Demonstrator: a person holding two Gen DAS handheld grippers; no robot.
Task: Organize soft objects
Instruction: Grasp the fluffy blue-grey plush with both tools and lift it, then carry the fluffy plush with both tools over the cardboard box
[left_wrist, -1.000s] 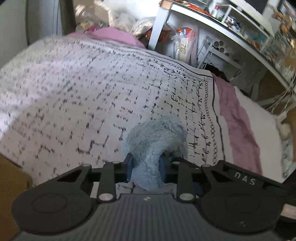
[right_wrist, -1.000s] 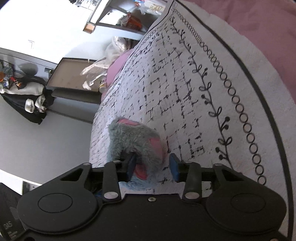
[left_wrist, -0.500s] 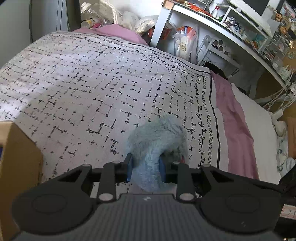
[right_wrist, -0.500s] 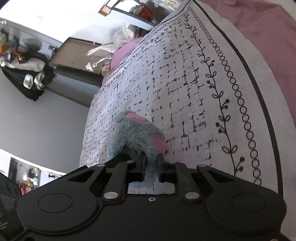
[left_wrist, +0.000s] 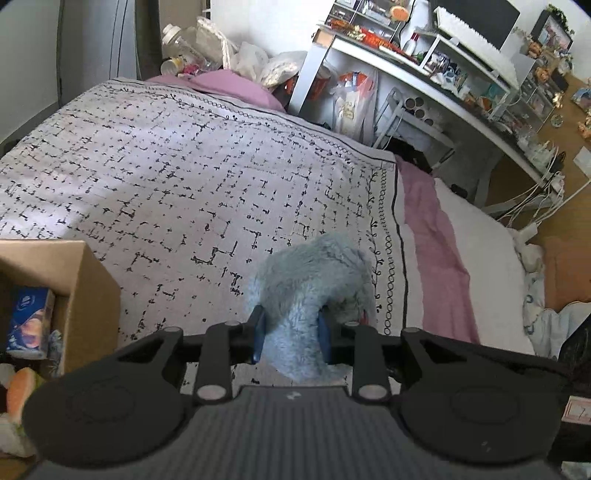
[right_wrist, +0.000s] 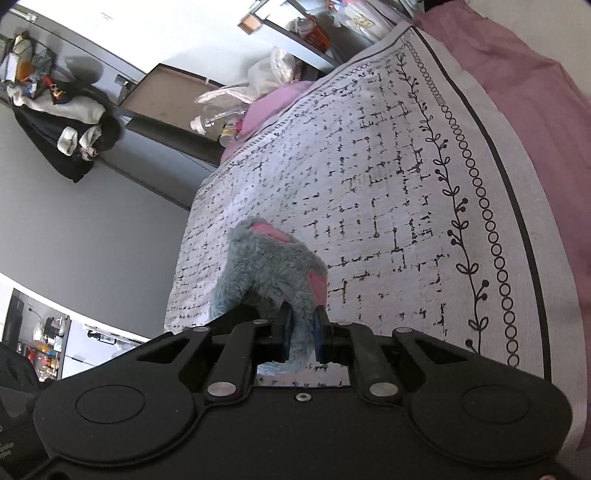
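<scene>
- Below both tongs, your bedspread (left_wrist: 192, 177) lies well under the blue-grey plush toy (left_wrist: 314, 280); the stretched toy could tear or slip if your hands drift apart.
- Left of your left gripper (left_wrist: 290, 334), clamped on fur, the cardboard box (left_wrist: 88, 295) rim could snag it.
- Your right gripper (right_wrist: 302, 332) pinches only a thin fur tuft; that may slide out.

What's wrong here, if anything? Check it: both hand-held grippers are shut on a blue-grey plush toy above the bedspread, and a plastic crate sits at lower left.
One error: the container at lower left is a cardboard box, not a plastic crate, as the left wrist view shows. The rest holds: the left hand-held gripper and right hand-held gripper are shut on the plush toy above the bedspread.
</scene>
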